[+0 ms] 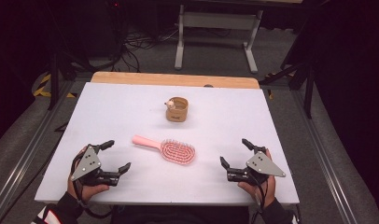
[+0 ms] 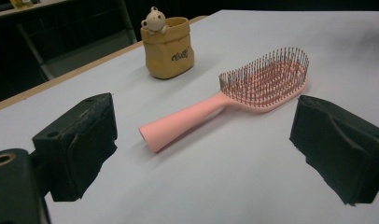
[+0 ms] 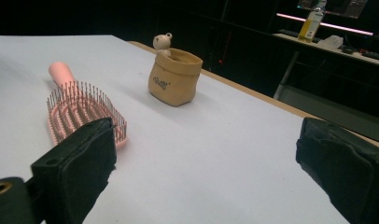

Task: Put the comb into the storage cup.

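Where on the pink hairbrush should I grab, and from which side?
Take the pink hairbrush by its smooth handle, probably with the left claw, which is open and nearest that end. The handle lies flat on the table, pointing left and slightly away, and is narrow and free of bristles. Come from above, jaws across its width; the bristled head faces up and offers a poorer hold.

Hairbrush point(image 1: 171, 150) was pink all over, with darker bristles tipped reddish. Small pouch point(image 1: 177, 110) was tan with dark script lettering on front, a cream bear figure point(image 2: 153, 19) at its rim. Table point(image 1: 108, 107) top was white with a light wood edge. Both grippers point(image 1: 115, 156) point(image 1: 235, 152) were black with grey plates.
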Tool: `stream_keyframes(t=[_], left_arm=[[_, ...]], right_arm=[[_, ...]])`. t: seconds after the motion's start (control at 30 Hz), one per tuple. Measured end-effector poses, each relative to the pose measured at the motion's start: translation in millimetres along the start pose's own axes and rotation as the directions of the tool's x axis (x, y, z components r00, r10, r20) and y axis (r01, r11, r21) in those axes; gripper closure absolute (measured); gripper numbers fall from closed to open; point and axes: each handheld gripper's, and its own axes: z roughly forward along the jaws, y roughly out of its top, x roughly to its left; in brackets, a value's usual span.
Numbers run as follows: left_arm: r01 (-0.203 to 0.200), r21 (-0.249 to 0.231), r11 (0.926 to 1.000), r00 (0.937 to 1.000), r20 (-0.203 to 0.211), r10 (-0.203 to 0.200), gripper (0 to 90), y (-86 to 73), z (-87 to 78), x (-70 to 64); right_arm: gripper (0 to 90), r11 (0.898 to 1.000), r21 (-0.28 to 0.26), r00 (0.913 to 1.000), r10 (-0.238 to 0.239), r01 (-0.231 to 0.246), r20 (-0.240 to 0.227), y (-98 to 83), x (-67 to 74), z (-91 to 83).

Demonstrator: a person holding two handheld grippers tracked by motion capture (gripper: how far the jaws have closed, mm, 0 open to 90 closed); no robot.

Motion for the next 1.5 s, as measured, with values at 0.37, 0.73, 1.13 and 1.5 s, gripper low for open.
stream_keyframes(t=[0.37,0.73,1.13,1.5], left_arm=[[-0.009,0.034,0.9994,1.0000,0.000,0.009,7.8,-0.8,-6.0,4.0],[0.006,0.045,0.9990,1.0000,-0.002,-0.006,11.6,2.7,-11.7,11.8],[-0.005,0.097,0.9953,0.9998,0.021,0.003,13.2,18.9,-7.1,21.3],[-0.038,0.180,0.9830,0.9968,0.075,0.025,15.8,32.7,8.9,29.8]], right_arm=[[6.0,1.000,0.022,0.9998,-0.014,0.015,-0.015,-0.3,1.9,5.5],[7.3,0.998,0.048,0.9992,-0.027,0.028,-0.029,0.6,3.1,8.4],[7.7,0.997,0.066,0.9995,-0.025,0.026,-0.021,-0.2,0.0,9.4],[7.0,0.998,0.056,0.9997,-0.007,0.008,-0.022,1.5,-2.6,6.7]])
